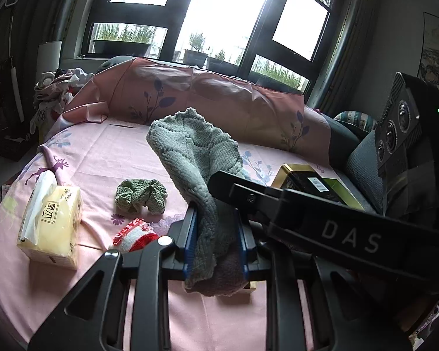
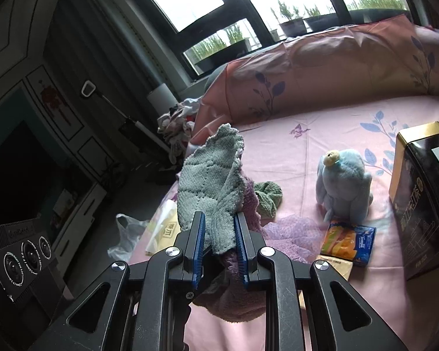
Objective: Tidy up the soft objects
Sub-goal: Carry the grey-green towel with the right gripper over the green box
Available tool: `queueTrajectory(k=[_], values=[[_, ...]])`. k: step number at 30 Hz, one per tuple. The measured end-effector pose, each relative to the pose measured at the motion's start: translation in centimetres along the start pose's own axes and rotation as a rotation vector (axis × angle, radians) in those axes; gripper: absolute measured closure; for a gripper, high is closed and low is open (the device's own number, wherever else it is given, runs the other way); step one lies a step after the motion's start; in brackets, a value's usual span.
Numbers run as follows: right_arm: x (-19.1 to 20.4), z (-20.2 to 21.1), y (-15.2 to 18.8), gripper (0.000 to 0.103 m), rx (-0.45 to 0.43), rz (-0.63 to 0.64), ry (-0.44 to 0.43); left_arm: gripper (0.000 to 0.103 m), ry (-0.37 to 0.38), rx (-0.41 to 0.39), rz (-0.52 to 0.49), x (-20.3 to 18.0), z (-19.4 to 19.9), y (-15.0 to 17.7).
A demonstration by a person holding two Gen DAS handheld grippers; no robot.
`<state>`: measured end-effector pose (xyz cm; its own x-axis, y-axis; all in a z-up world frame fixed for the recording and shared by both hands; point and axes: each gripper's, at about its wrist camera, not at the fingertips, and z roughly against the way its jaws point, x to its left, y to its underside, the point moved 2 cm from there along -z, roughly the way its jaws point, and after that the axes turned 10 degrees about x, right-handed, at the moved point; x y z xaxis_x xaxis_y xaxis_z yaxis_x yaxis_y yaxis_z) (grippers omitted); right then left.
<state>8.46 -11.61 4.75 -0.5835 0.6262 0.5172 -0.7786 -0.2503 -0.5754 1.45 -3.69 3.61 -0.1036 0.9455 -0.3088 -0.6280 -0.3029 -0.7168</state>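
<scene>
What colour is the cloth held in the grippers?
Grey-green cloth with a mauve underside; right wrist view shows it best.

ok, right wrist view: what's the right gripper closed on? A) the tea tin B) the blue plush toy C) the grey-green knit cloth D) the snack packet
C: the right gripper pinches the grey-green knit cloth between its blue pads; the blue plush toy sits apart on the bed.

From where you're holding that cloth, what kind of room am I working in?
Most likely a bedroom: a bed under a pink printed sheet, a matching pillow at its far edge, and a large window with potted plants outside.
</scene>
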Motion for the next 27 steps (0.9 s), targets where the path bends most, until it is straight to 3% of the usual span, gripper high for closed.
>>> queueTrajectory(k=[15, 27], values=[[-3.6, 6.6, -0.1, 0.080, -0.163, -0.073, 0.039, 0.083, 0.046, -0.036, -0.164, -6.8, -0.3, -1.5], [-8.9, 11.7, 1.0, 0.080, -0.300, -0.227, -0.004, 0.083, 0.111, -0.025, -0.282, -13.3, -2.2, -1.9]])
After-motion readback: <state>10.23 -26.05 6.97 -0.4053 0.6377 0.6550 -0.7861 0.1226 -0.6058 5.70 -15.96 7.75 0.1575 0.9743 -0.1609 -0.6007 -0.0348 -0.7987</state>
